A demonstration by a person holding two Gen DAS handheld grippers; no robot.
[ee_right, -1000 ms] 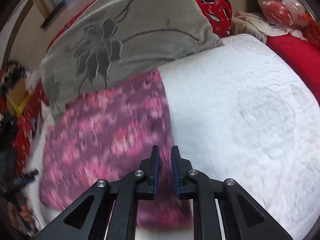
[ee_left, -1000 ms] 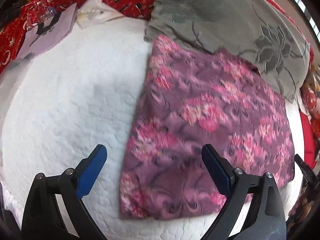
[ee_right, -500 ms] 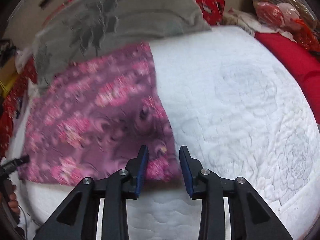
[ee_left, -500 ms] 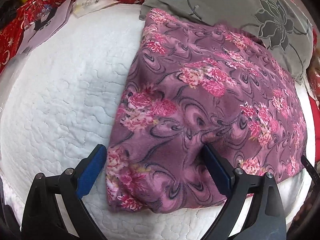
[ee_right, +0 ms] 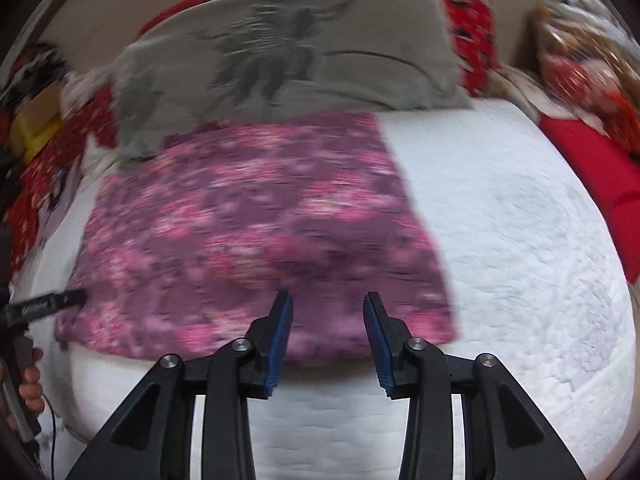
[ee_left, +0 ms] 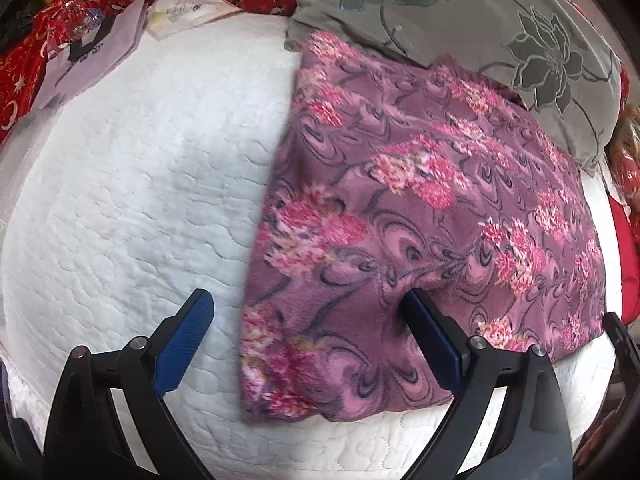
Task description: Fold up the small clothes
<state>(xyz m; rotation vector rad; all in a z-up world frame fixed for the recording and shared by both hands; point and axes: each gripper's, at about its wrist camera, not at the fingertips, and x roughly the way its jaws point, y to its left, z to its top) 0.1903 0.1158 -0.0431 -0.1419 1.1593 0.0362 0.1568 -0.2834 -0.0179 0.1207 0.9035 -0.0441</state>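
Note:
A purple fleece garment with pink flowers (ee_left: 420, 216) lies folded into a rectangle on the white quilted mattress (ee_left: 132, 208). My left gripper (ee_left: 307, 296) stands wide open over the garment's near left corner. One of its fingers (ee_left: 188, 332) hangs over bare quilt and the other rests on the fleece. In the blurred right wrist view the same garment (ee_right: 248, 220) fills the middle. My right gripper (ee_right: 327, 298) hovers at its near edge, jaws opening, with no cloth pinched between them. The left gripper (ee_right: 48, 304) shows at the garment's left edge, held by a hand (ee_right: 28, 380).
A grey pillow with a dark flower print (ee_left: 520, 40) lies behind the garment, touching its far edge. Red patterned bedding (ee_left: 24, 76) and paper packets (ee_left: 180, 12) sit at the far left. A red cushion (ee_right: 592, 168) and a plastic bag (ee_right: 580, 60) lie on the right.
The right gripper's jaws have gone from almost shut to apart, and it has slid from the garment's right near corner towards the middle of its near edge. The left gripper stays wide open.

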